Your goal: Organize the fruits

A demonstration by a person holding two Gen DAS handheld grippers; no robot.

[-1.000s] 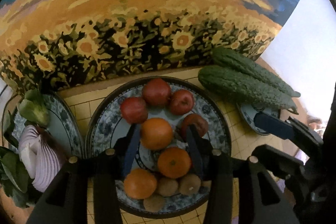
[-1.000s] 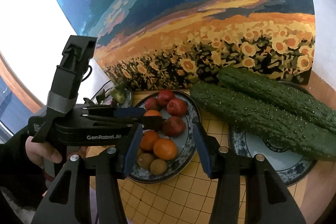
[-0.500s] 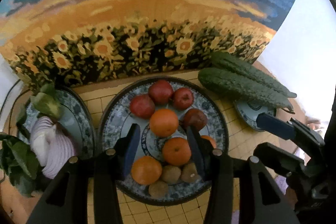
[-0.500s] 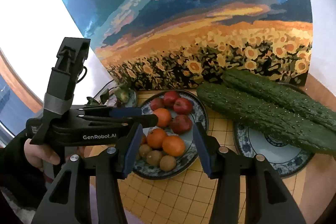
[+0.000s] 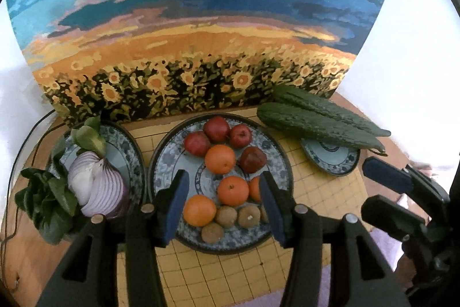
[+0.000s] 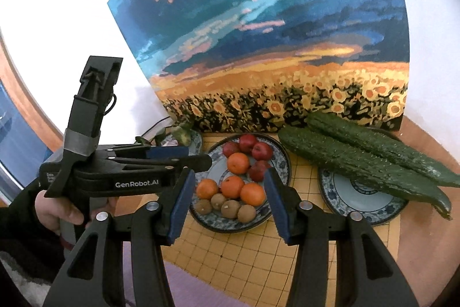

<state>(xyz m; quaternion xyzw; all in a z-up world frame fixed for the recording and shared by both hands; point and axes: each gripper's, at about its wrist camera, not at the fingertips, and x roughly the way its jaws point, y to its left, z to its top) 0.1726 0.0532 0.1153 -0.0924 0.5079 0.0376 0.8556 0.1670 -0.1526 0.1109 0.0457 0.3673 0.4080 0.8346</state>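
Observation:
A blue patterned fruit plate [image 5: 276,160] [image 6: 280,163] holds several red apples [image 5: 217,129] at the back, several oranges [image 5: 220,158] [image 6: 238,163] in the middle and several brown kiwis [image 5: 249,216] [image 6: 230,208] at the front. My left gripper [image 5: 222,206] is open and empty, held above the plate's near half. My right gripper [image 6: 228,202] is open and empty, above the plate's near edge. The left gripper also shows in the right wrist view [image 6: 172,156], at the plate's left side.
Two bitter gourds [image 5: 313,121] [image 6: 359,160] lie across a small plate [image 5: 330,160] [image 6: 365,200] on the right. A left plate [image 5: 126,146] holds a cut red onion [image 5: 97,189] and greens [image 5: 49,200]. A sunflower painting [image 5: 201,48] stands behind. A yellow grid mat [image 5: 230,272] covers the table.
Both grippers have drawn back and up from the fruit plate, so the plate looks smaller and farther. An orange now lies at the plate's right side. Both grippers stay open.

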